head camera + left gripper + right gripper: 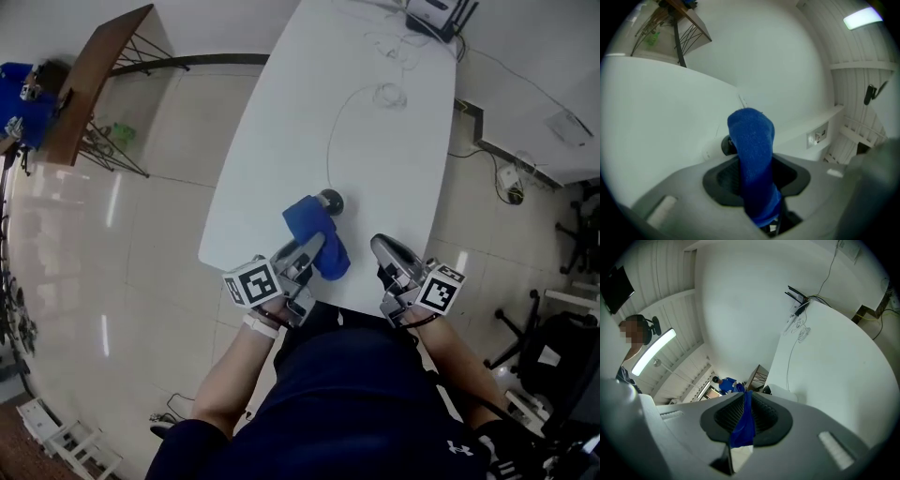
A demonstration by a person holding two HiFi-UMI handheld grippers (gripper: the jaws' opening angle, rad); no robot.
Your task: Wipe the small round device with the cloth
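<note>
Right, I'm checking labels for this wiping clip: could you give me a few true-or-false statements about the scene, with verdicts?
1. The left gripper is shut on the blue cloth. True.
2. The small round device sits on the floor. False: it sits on the white table.
3. A thin cable curves across the table from the device. True.
4. The cloth covers the device completely. False: the device shows bare at the cloth's far edge.
</note>
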